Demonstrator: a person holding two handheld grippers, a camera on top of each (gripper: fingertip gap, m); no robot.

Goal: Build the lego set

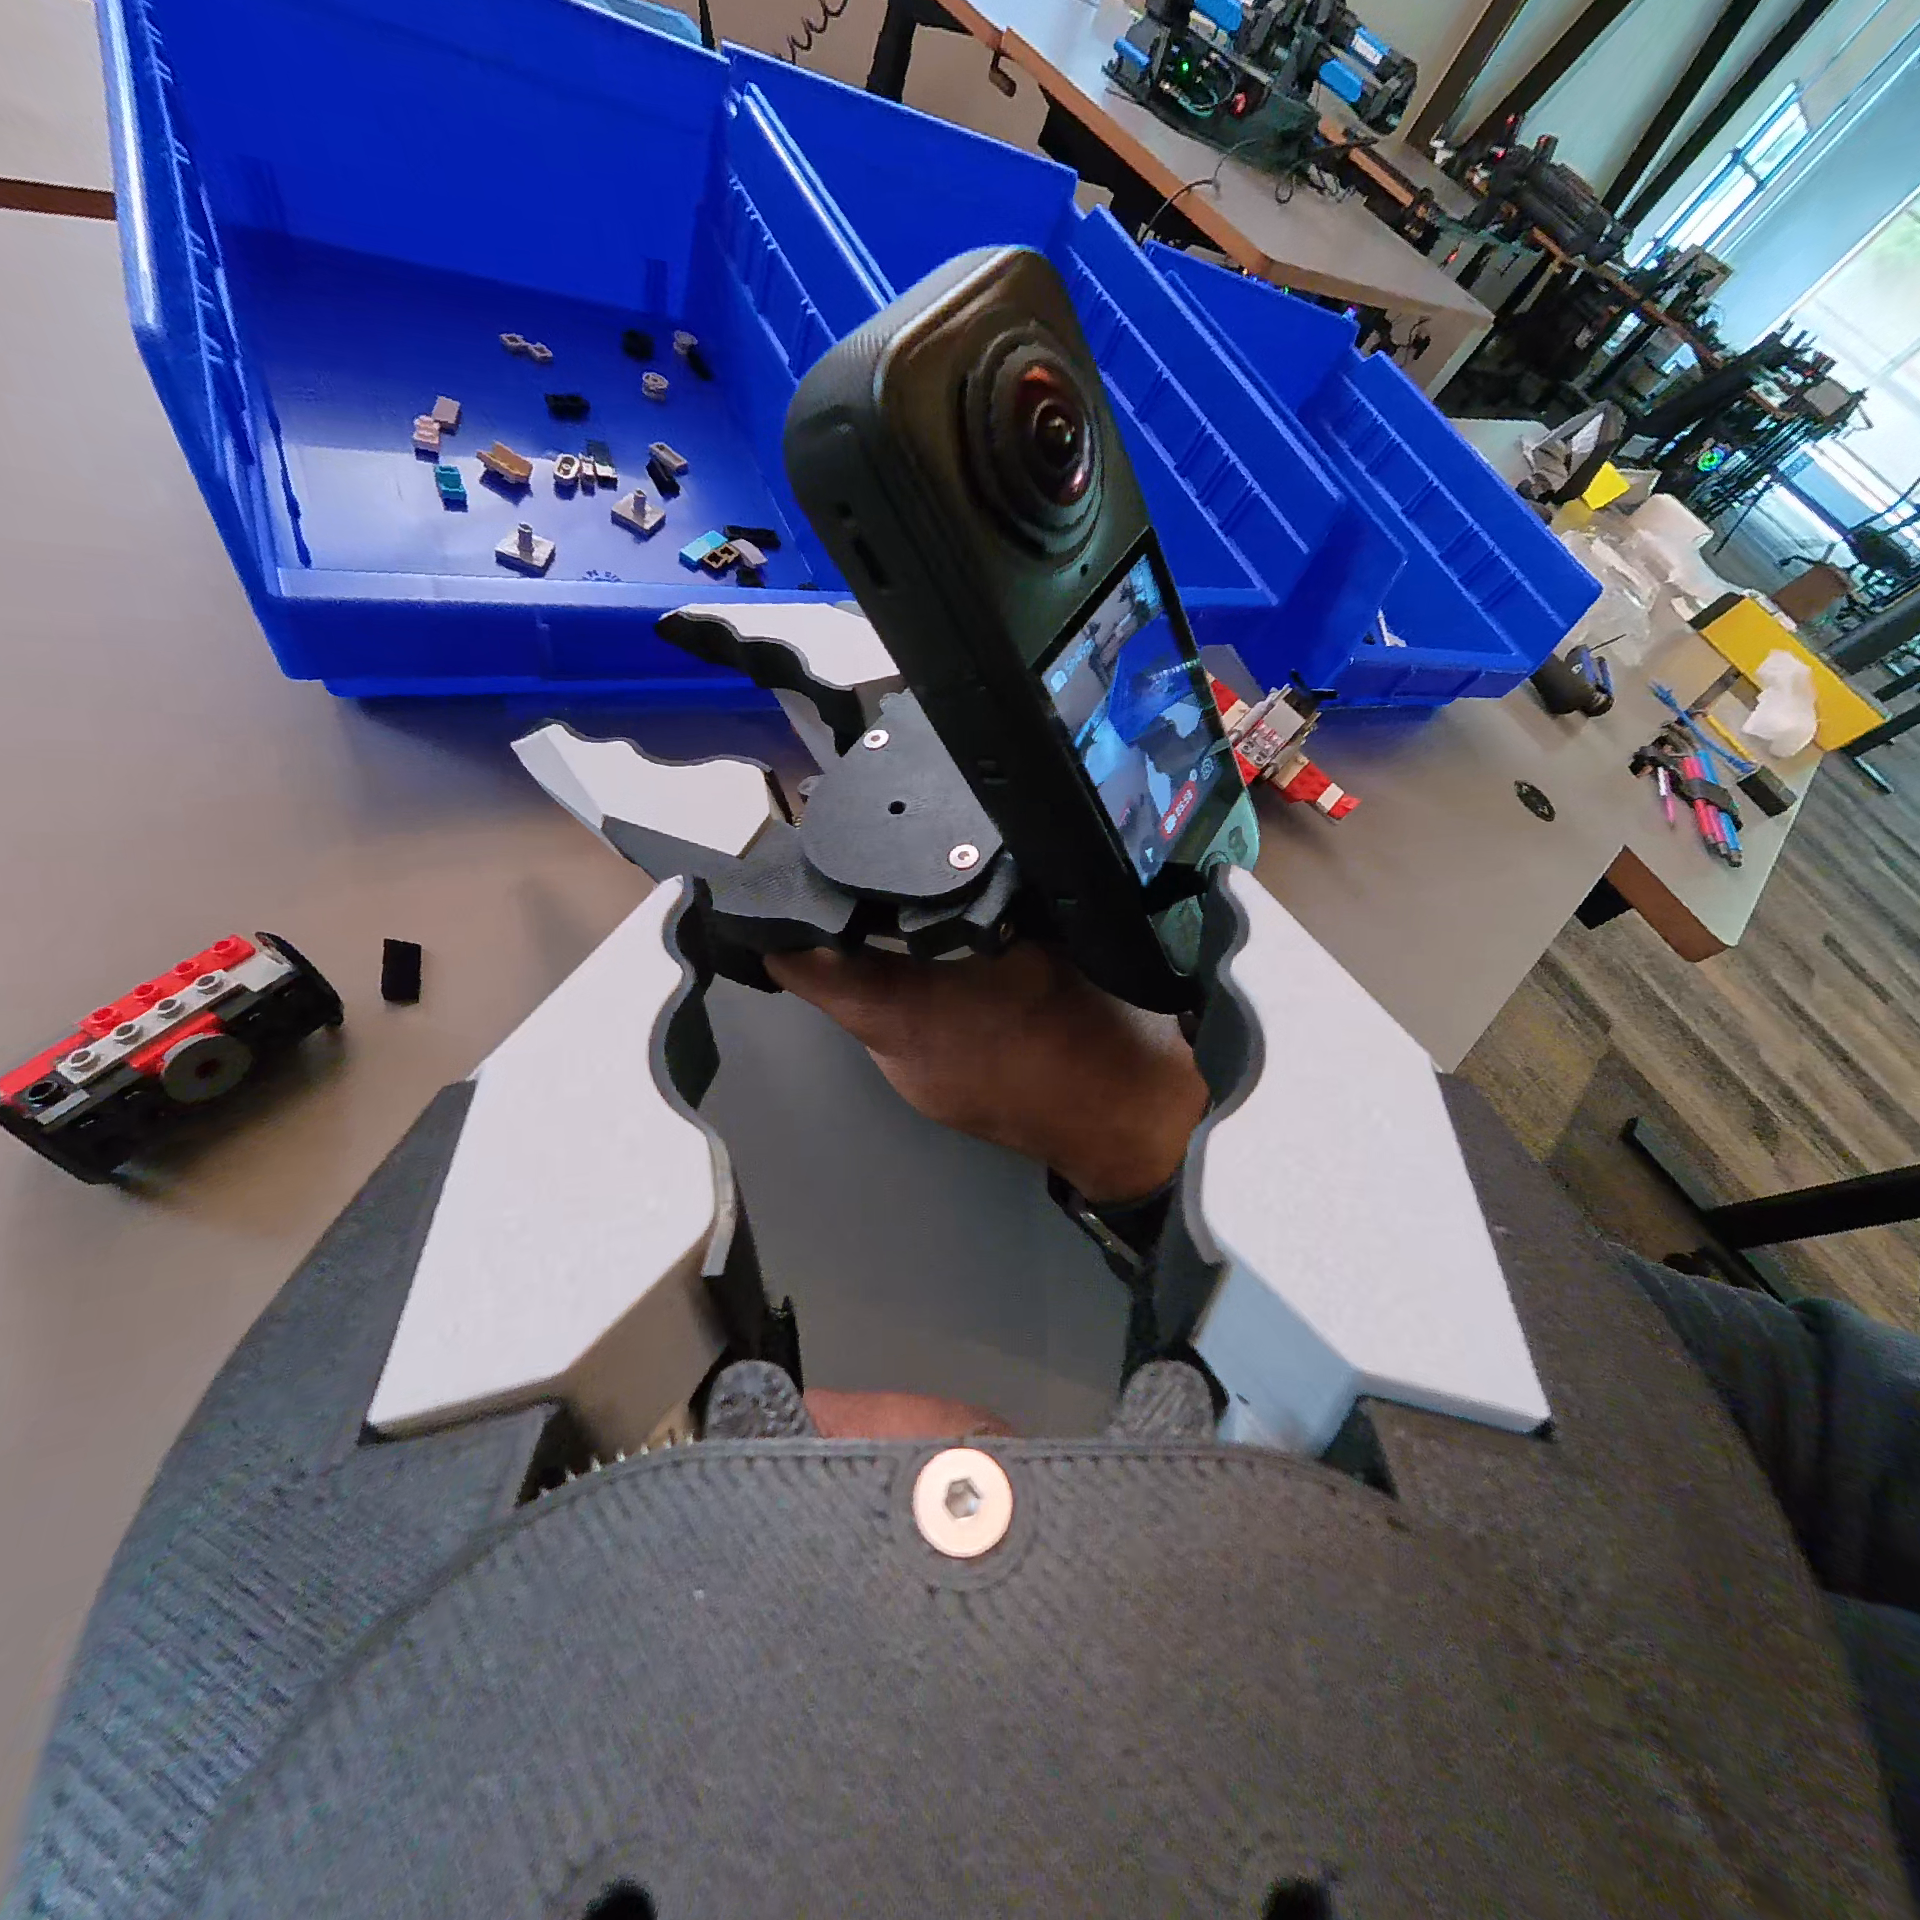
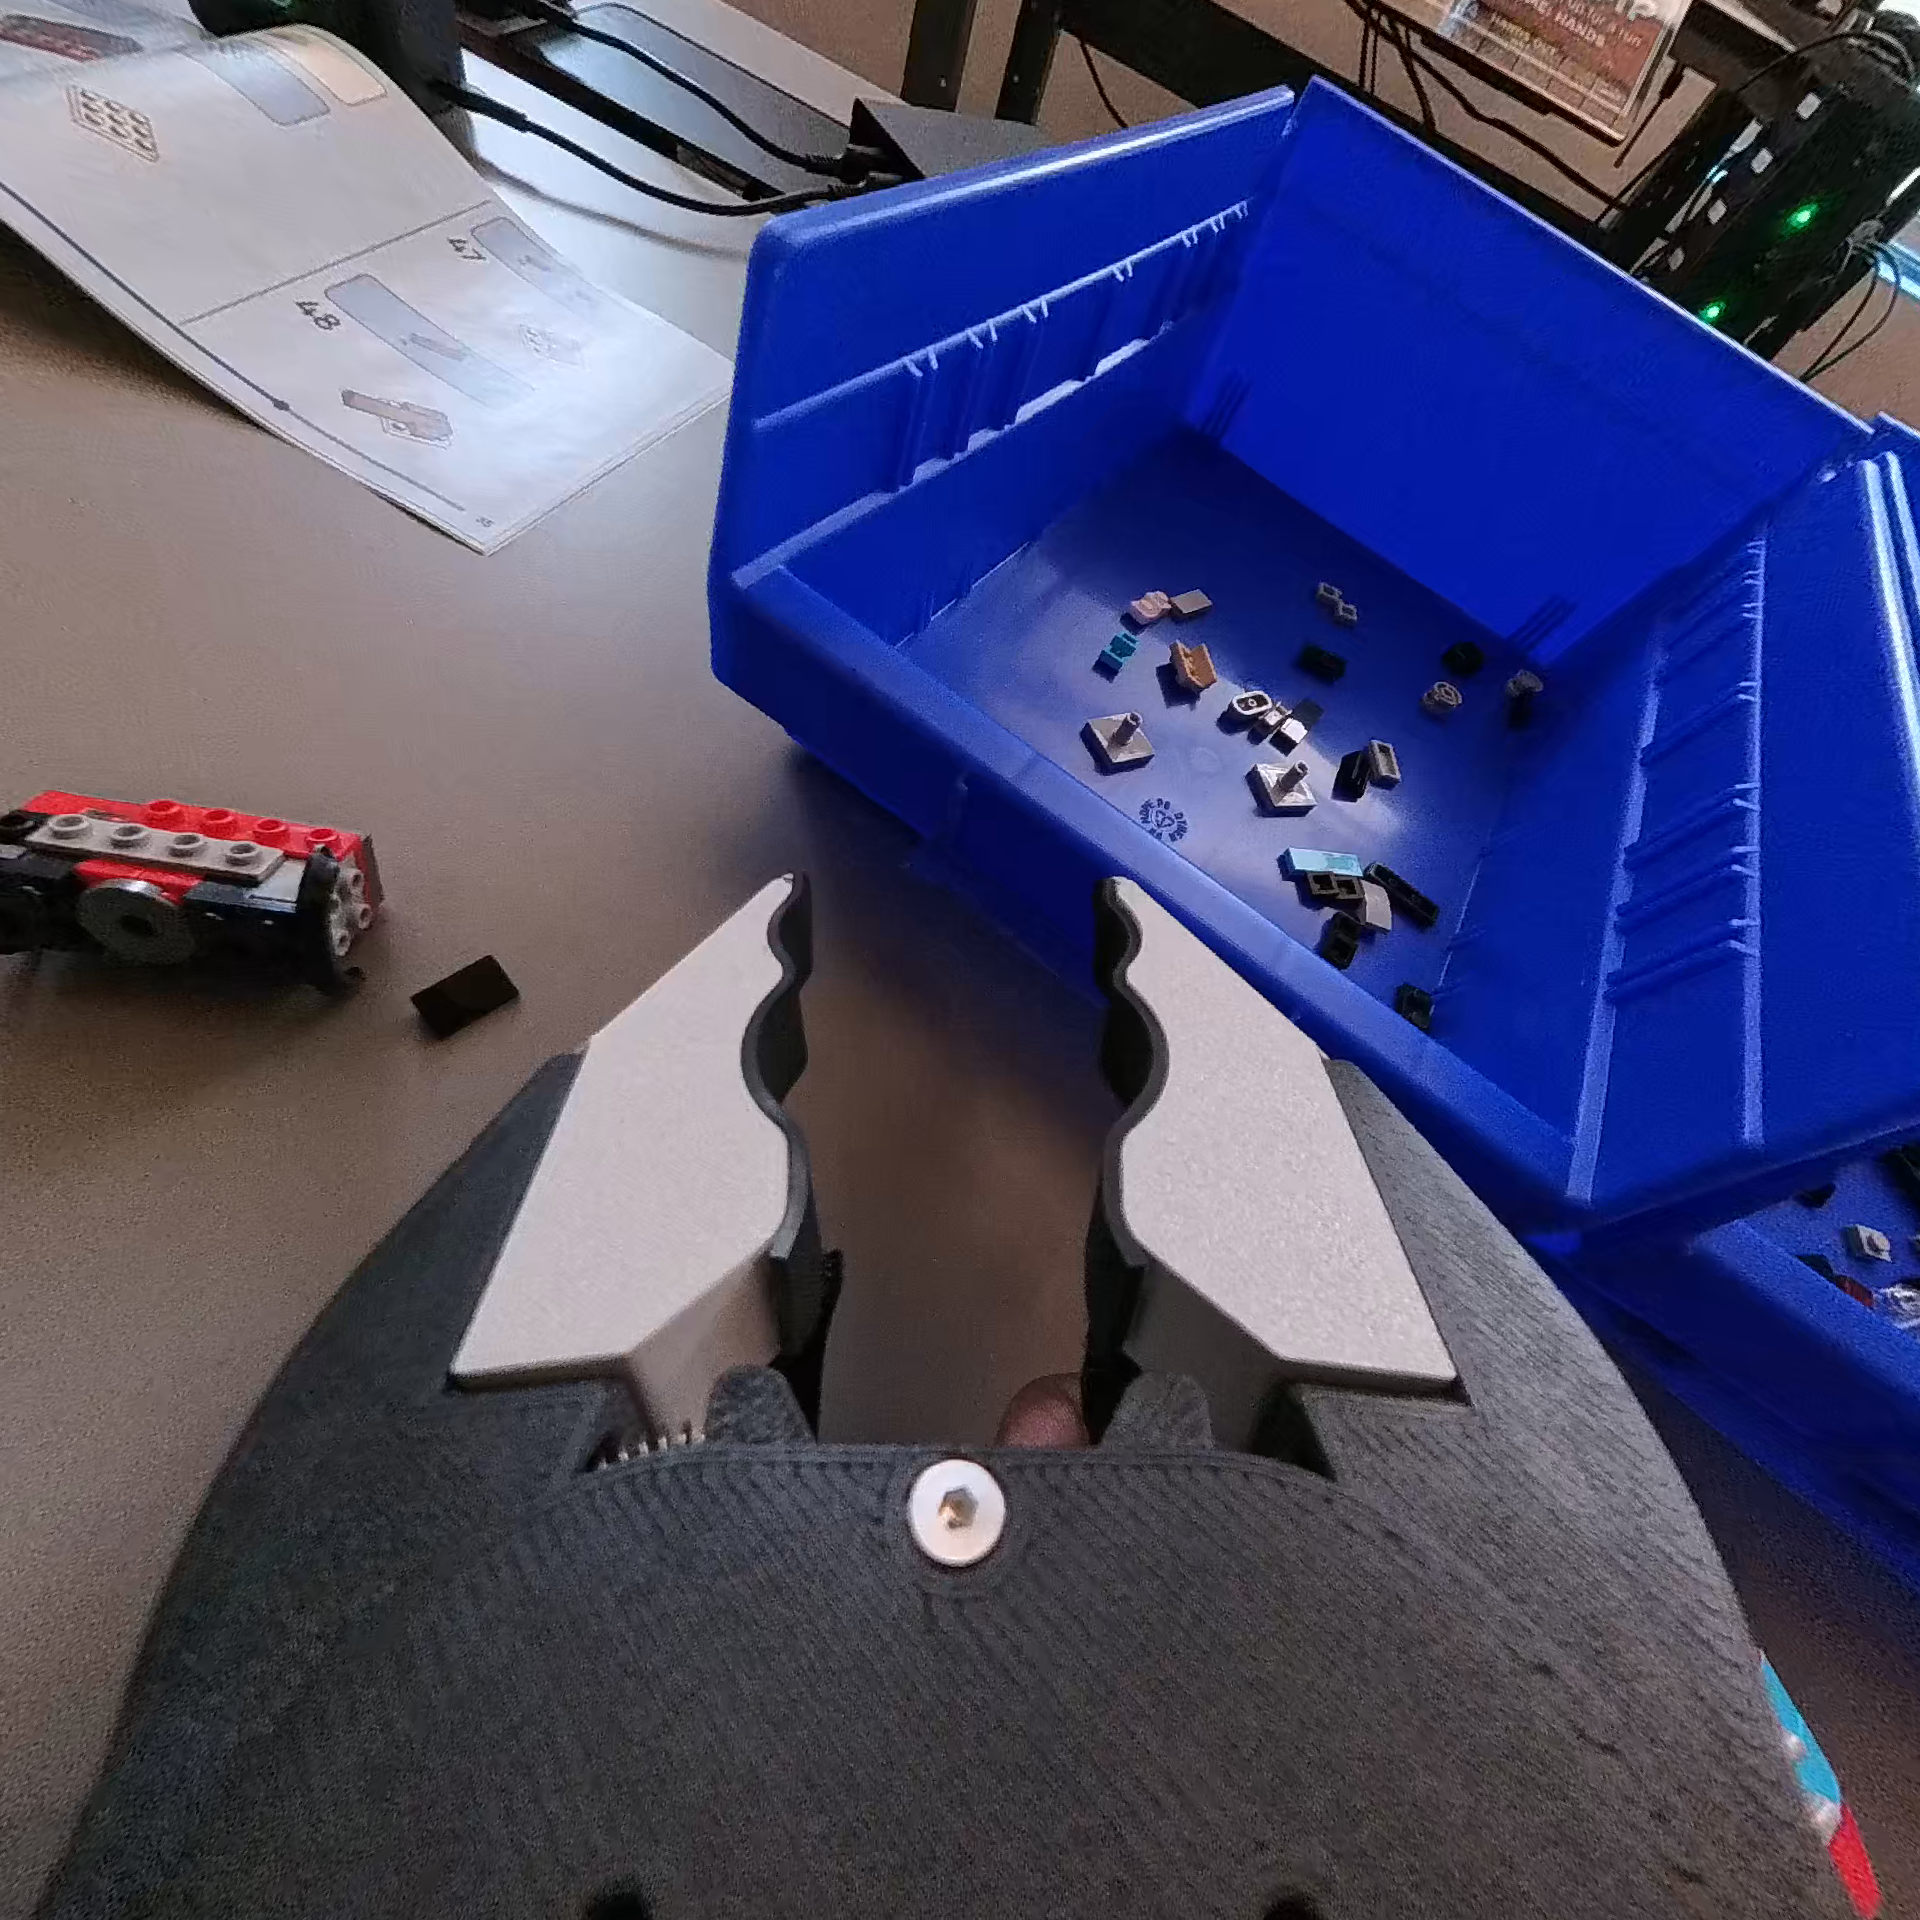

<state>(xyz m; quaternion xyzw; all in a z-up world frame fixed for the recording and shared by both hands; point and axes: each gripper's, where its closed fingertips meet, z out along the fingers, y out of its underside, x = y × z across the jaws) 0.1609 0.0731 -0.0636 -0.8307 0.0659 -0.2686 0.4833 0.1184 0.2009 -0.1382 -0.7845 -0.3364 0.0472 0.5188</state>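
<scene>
A red, grey and black lego build (image 1: pixel 166 1049) lies on the table at the left, also in the right wrist view (image 2: pixel 182 883). A small loose black piece (image 1: pixel 400 969) lies beside it (image 2: pixel 464 995). A blue bin (image 1: pixel 208 343) holds several small loose pieces (image 1: pixel 582 457); it also shows in the right wrist view (image 2: pixel 862 644). My left gripper (image 1: pixel 951 914) is open and empty above the table. My right gripper (image 2: pixel 951 899) is open and empty in front of the bin, and shows in the left wrist view (image 1: pixel 644 686) with its camera (image 1: pixel 997 540).
More blue bins (image 1: pixel 1226 436) stand in a row to the right. A second red lego part (image 1: pixel 1288 748) lies near them. An instruction booklet (image 2: pixel 312 260) lies open at the back left. Pens and packaging (image 1: pixel 1704 790) sit near the table's right edge.
</scene>
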